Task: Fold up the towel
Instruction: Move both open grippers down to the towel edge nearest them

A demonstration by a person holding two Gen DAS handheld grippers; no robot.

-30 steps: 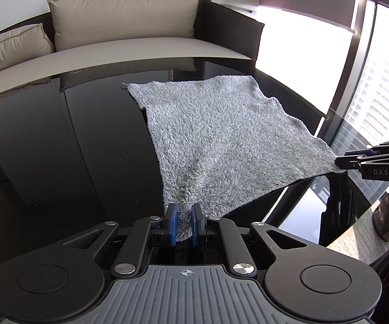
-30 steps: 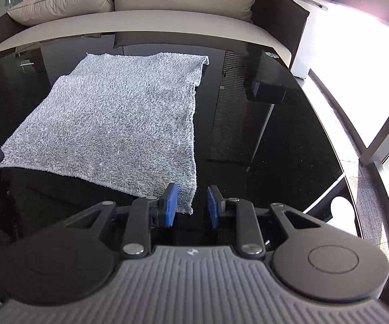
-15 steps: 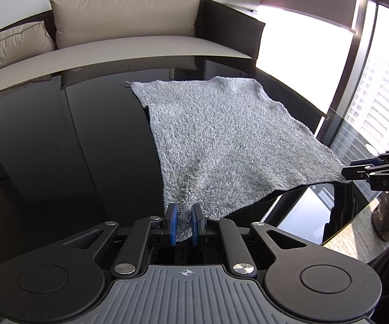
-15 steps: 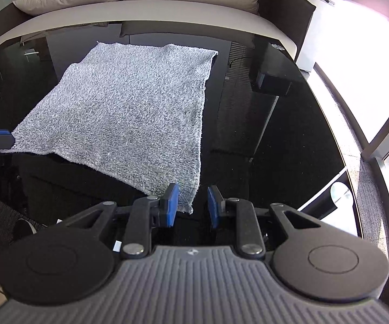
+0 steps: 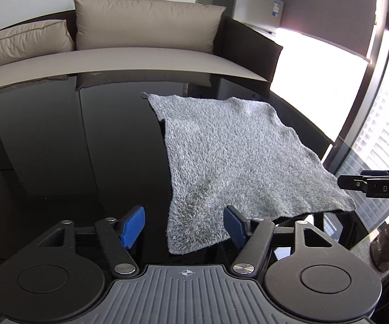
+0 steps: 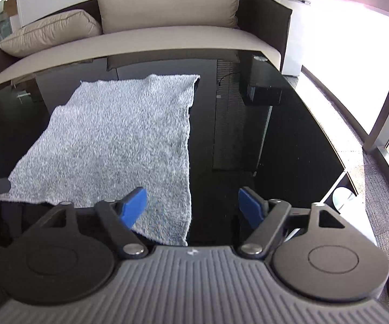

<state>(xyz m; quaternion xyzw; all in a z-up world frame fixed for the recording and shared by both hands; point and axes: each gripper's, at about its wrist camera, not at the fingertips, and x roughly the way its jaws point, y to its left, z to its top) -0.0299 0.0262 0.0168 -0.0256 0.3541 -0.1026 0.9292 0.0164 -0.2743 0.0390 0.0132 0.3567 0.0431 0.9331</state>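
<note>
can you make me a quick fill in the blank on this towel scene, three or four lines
1. The fluffy grey towel lies spread on a glossy ____ table.
2. The pads on the left claw are coloured ____.
3. Beyond the table stands a beige ____ with two cushions.
4. The near corner of the towel lies between the left claw's pads, and the pads do not ____ it.

Missing words: black; blue; sofa; touch
</note>
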